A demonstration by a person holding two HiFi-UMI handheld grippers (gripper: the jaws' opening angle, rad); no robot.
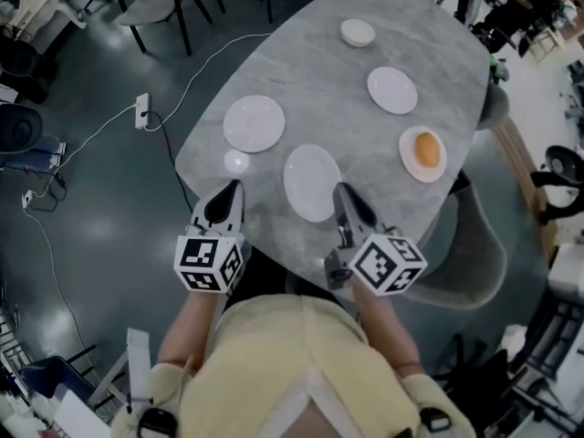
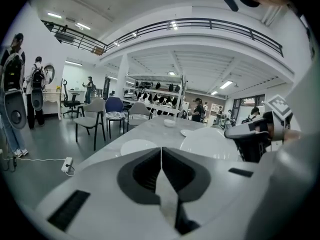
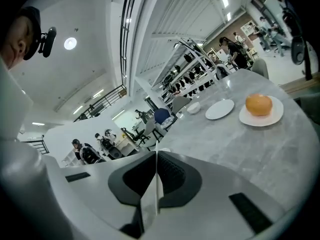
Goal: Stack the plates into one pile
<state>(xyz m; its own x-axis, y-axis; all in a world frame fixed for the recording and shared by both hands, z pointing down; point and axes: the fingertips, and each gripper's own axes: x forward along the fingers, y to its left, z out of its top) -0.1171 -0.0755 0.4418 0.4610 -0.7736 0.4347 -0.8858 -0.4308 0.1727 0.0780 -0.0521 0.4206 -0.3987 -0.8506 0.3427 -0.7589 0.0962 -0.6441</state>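
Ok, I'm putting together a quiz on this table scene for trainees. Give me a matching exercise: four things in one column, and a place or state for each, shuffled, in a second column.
Things:
1. small bowl
2. orange round food
3. nearest plate
4. left gripper

Places or states:
A. at the near edge of the table
B. jaws together, nothing between them
C. at the far end
D. on a plate by the right edge

Pairs: 1-C, 2-D, 3-A, 4-B
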